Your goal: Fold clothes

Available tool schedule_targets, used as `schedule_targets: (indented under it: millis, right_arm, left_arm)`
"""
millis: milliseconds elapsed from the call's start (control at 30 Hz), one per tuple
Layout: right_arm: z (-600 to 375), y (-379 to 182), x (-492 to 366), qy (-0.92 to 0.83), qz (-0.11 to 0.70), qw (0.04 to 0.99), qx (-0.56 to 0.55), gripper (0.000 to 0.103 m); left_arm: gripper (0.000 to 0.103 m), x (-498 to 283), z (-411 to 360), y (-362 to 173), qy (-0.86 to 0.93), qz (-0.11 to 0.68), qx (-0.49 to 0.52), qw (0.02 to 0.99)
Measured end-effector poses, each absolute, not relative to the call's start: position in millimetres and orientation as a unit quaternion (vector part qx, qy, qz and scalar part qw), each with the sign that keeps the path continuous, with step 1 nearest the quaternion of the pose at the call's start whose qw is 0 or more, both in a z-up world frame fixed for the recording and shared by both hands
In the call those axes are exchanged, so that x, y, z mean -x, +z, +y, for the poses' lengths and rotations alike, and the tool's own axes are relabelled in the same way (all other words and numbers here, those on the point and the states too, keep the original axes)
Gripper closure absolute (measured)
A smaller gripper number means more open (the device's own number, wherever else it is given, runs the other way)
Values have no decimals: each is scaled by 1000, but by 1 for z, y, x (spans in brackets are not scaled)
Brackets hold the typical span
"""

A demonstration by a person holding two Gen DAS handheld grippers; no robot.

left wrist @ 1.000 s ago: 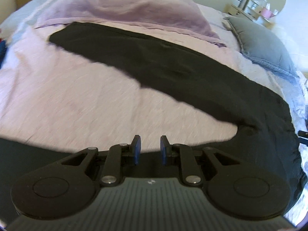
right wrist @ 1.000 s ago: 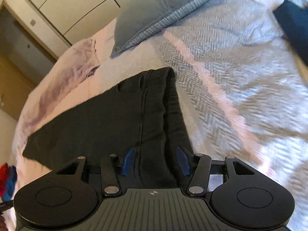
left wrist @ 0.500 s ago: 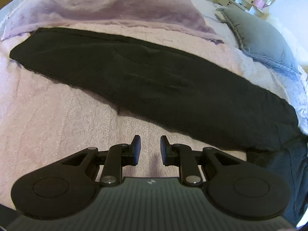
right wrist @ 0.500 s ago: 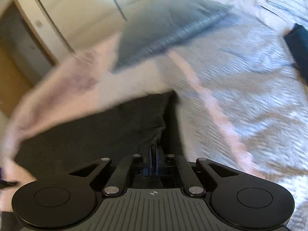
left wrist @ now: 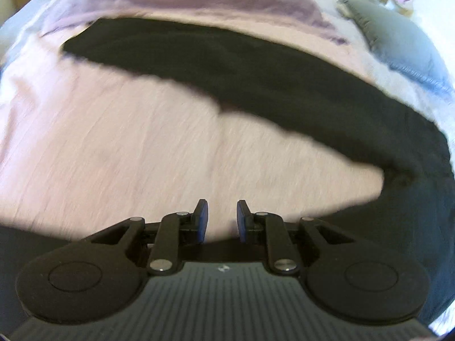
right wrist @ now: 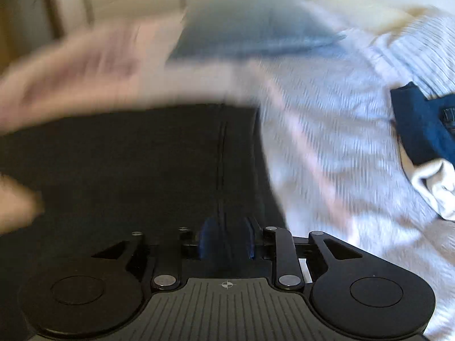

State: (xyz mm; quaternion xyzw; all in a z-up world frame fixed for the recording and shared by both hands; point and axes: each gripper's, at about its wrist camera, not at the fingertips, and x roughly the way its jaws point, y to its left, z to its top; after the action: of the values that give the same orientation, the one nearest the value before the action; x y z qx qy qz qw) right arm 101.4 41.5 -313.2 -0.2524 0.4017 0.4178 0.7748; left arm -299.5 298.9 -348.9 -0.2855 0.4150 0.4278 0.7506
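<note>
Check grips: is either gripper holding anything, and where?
Left gripper empty. Right gripper jaws just opened; black garment seam lies between them, apparently unclamped.

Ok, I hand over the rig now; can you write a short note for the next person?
Left gripper: open, empty, above the pink bed cover.
Right gripper: jaws have just been opening; open, with the black garment between them, not pinched.
Done: the garment lies on the bed as a long strip, seemingly folded lengthwise.
Left: fold it shorter; a dark blue garment also waits.
</note>
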Motion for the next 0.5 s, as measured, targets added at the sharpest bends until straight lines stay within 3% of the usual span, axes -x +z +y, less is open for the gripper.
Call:
schedule_targets:
  millis: [67, 200, 300, 400, 500]
  right_arm:
    - [18, -327, -102, 400, 413, 783, 238, 70]
    - [-11, -303, -103, 354, 407, 819, 198, 70]
    - [-27, -294, -86, 406, 419, 792, 180, 70]
    - [-37, -315, -67, 410, 455, 756, 229, 71]
    - [-53, -302, -48, 388, 462, 750, 272, 70]
  left_arm:
    - [85, 318, 283, -347, 459, 423, 270, 733]
    - [85, 360, 254, -330, 505, 393, 273, 718]
    - [83, 374, 229, -336, 511, 408, 290, 698]
    - [83, 383, 204, -343, 528, 436, 308, 660]
    - [83, 391, 171, -314, 539, 431, 310, 654]
